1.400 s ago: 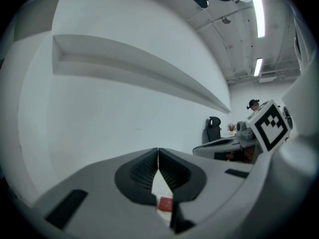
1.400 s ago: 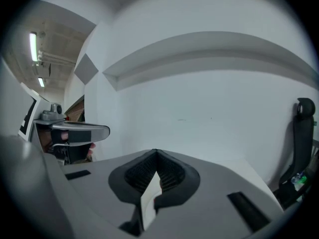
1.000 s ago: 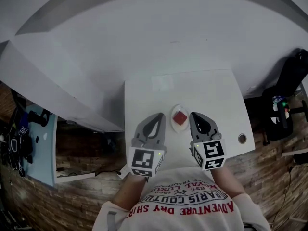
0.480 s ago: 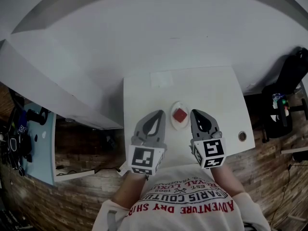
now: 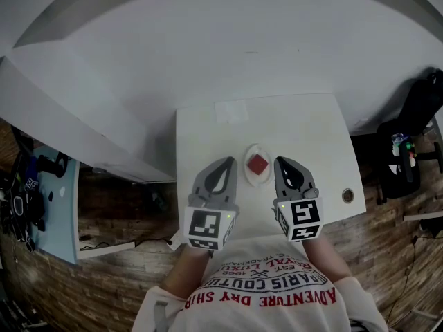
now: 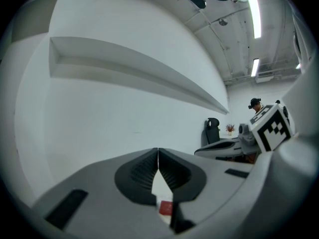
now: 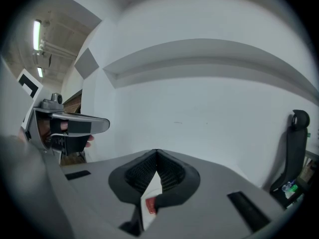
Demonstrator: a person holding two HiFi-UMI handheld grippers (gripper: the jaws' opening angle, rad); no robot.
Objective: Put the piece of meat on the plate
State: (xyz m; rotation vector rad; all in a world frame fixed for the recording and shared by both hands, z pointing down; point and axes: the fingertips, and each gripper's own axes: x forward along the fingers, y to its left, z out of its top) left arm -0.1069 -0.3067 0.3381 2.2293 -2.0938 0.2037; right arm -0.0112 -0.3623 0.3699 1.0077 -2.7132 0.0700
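A red square piece of meat (image 5: 258, 163) lies on a small white plate (image 5: 257, 178) in the middle of the white table (image 5: 208, 137). My left gripper (image 5: 228, 163) hovers just left of the plate, its jaws closed tip to tip and empty. To the plate's right is my right gripper (image 5: 283, 164), also shut with nothing in it. In the left gripper view the meat (image 6: 165, 207) shows through the gap below the left gripper (image 6: 158, 151). The right gripper view shows the meat (image 7: 150, 204) below the shut right gripper (image 7: 157, 153).
A round metal grommet (image 5: 347, 197) sits near the table's right front corner. A black chair (image 5: 408, 137) stands to the right of the table. A white wall rises behind the table. A light blue desk (image 5: 59, 213) with dark gear is at far left.
Both grippers stay where they were beside the plate. The view has shifted slightly; nothing was taken hold of or let go.
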